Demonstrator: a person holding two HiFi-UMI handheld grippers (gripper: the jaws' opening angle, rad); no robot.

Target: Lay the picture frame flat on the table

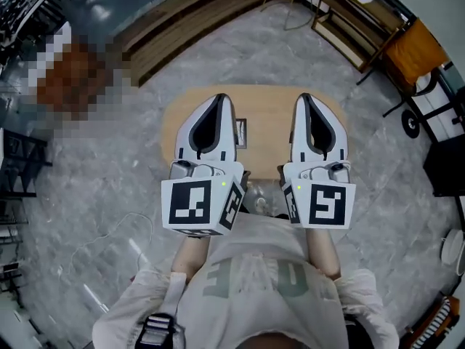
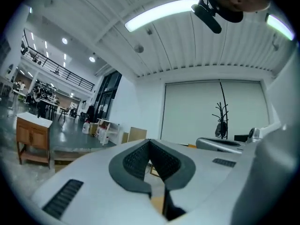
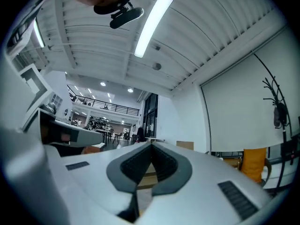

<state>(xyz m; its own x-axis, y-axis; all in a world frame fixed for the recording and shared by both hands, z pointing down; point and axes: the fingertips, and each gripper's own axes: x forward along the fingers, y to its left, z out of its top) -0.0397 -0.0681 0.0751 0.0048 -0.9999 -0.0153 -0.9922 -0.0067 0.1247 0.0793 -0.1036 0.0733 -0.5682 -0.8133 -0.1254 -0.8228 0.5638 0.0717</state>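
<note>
From the head view I look down on a small round wooden table (image 1: 265,115). A small dark-edged picture frame (image 1: 241,133) shows on it as a rectangle, seemingly lying flat, partly hidden behind my left gripper. Both grippers are held high, close to the head camera and well above the table. My left gripper (image 1: 220,97) is shut with nothing between its jaws, its tips meeting in the left gripper view (image 2: 149,141). My right gripper (image 1: 305,97) is also shut and empty, tips together in the right gripper view (image 3: 151,145). Both point level into the room.
Grey marble floor surrounds the table. Wooden steps (image 1: 189,20) run across the back, a shelf unit (image 1: 363,27) and an orange chair (image 1: 415,49) stand at the back right, dark equipment (image 1: 445,166) sits at the right, and a thin cable (image 1: 109,238) lies on the floor at left.
</note>
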